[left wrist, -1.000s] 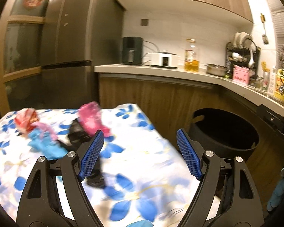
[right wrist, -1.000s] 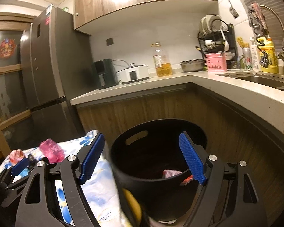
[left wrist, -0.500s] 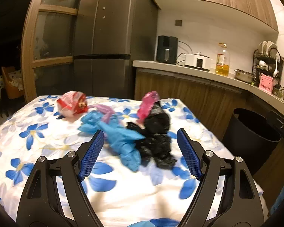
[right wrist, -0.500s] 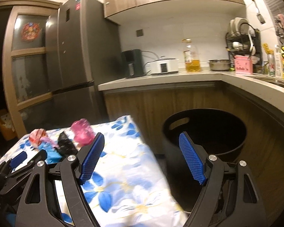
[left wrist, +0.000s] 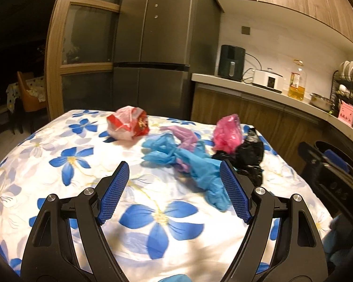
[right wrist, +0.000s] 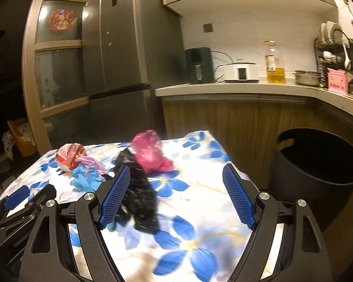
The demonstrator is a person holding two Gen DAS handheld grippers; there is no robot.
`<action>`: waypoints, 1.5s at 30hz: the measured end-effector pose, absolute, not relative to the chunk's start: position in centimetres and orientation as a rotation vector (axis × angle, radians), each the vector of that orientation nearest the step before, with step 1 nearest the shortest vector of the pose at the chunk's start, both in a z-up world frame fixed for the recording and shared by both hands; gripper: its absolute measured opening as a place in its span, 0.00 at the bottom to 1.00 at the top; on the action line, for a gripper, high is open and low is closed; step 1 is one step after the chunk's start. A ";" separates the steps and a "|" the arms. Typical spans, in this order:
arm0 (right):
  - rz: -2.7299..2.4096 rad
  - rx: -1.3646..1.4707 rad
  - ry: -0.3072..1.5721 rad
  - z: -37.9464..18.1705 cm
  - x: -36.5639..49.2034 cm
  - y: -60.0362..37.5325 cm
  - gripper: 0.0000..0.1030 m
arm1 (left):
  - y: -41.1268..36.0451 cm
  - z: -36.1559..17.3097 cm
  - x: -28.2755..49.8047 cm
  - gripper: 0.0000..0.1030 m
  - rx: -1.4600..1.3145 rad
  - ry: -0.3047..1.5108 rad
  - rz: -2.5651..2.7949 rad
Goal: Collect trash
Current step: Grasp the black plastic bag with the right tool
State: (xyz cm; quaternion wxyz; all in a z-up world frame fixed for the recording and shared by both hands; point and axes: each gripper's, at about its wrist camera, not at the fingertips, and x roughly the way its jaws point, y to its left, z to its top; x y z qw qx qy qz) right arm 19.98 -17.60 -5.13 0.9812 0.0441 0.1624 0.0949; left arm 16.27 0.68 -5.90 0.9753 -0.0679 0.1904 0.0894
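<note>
Both grippers swung from bin to table; blue bag (left wrist: 188, 162) ahead of left fingers (left wrist: 114, 193).

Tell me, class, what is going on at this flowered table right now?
A person holds two black grippers with blue pads, the left gripper and the right gripper, both open and empty above the blue-flowered tablecloth. Crumpled trash lies there untouched: a red-and-white wrapper, a light blue plastic bag, a pink plastic bag and a black plastic bag. The round dark bin stands beside the table.
</note>
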 end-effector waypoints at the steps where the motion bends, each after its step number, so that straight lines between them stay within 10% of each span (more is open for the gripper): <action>1: 0.203 0.089 0.334 -5.4 20.5 -17.0 0.77 | 0.9 -5.9 16.3 0.75 -0.137 0.383 0.185; 18: 0.259 0.116 0.417 -7.5 24.9 -13.7 0.62 | 2.6 -6.3 16.8 0.75 -0.137 0.389 0.213; 31: 0.326 0.123 0.446 -7.6 24.7 -13.9 0.06 | 1.9 -6.7 17.1 0.75 -0.121 0.403 0.193; 45: 0.209 0.191 0.305 -4.8 20.3 -19.5 0.05 | -2.1 -7.4 19.1 0.75 -0.070 0.426 0.114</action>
